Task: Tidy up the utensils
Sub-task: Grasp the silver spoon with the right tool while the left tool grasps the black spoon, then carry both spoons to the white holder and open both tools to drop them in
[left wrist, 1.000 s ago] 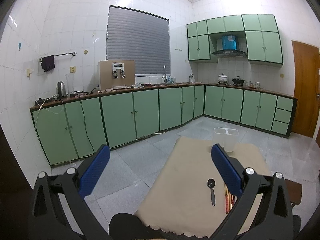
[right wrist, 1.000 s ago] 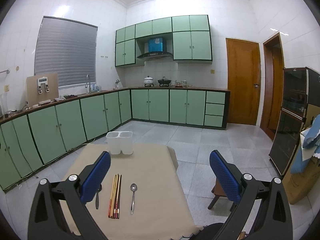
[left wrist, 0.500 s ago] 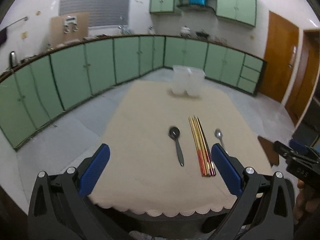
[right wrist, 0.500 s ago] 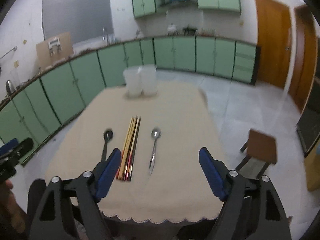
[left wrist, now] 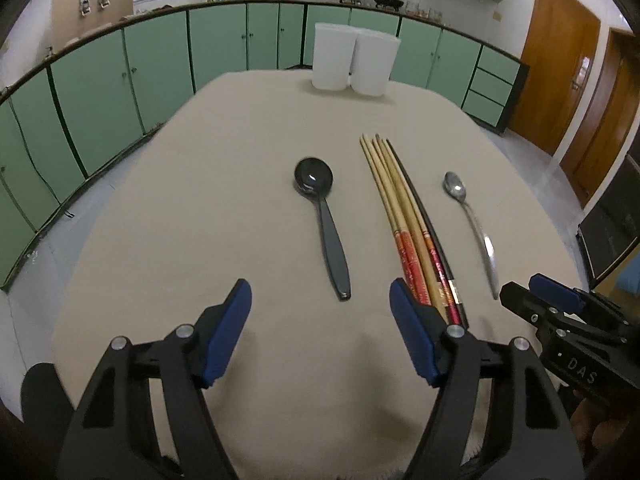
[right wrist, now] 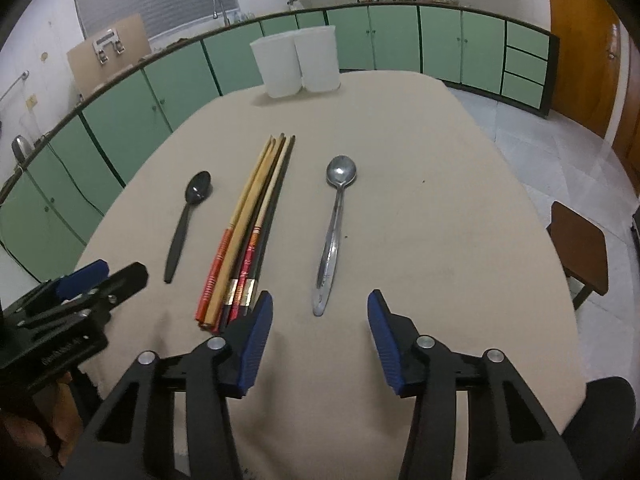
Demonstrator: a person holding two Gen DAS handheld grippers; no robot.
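A black spoon (left wrist: 325, 220) (right wrist: 186, 220), a bundle of chopsticks (left wrist: 408, 224) (right wrist: 250, 232) and a metal spoon (left wrist: 474, 224) (right wrist: 334, 232) lie side by side on the beige tablecloth (left wrist: 224, 168) (right wrist: 432, 200). A white two-cup utensil holder (left wrist: 354, 60) (right wrist: 298, 62) stands at the table's far edge. My left gripper (left wrist: 320, 320) is open, just short of the black spoon's handle end. My right gripper (right wrist: 320, 326) is open, just short of the metal spoon's handle end. Each gripper shows at the edge of the other's view.
Green cabinets (left wrist: 120, 76) line the walls behind the table. A brown stool (right wrist: 580, 248) stands to the table's right. Wooden doors (left wrist: 560, 80) are at the far right.
Both grippers have tilted down and moved in over the table's near edge, and their jaws have narrowed somewhat. The utensils have not moved.
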